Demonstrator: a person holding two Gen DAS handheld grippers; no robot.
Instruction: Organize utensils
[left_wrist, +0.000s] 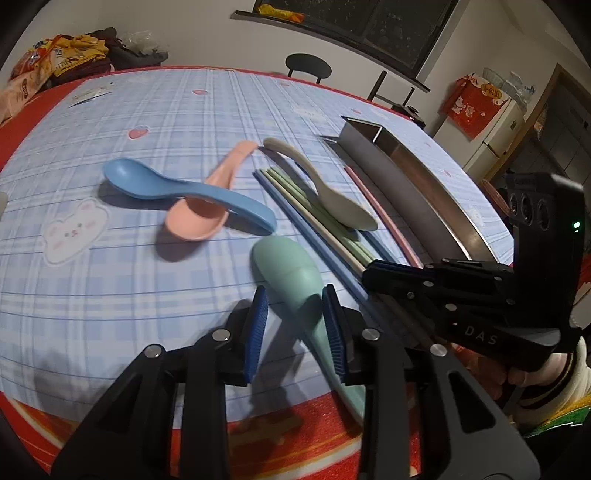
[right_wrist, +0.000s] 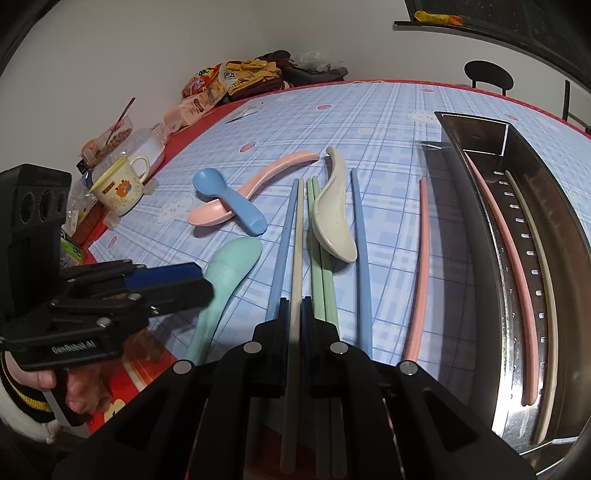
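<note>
Steel tray (right_wrist: 517, 155) along the counter's (left_wrist: 147, 122) right side already holds two chopsticks. The right tool (right_wrist: 294, 314) is clamped on a cream chopstick (right_wrist: 297, 258), likely bound there; the left tool (left_wrist: 295, 325), half-open, straddles the green spoon's (left_wrist: 291, 273) handle, right pad touching.

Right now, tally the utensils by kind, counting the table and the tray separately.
Plastic spoons: 4
Plastic chopsticks loose on the checked tablecloth: 6
Plastic chopsticks lying in the long steel tray: 2
Total: 12
</note>
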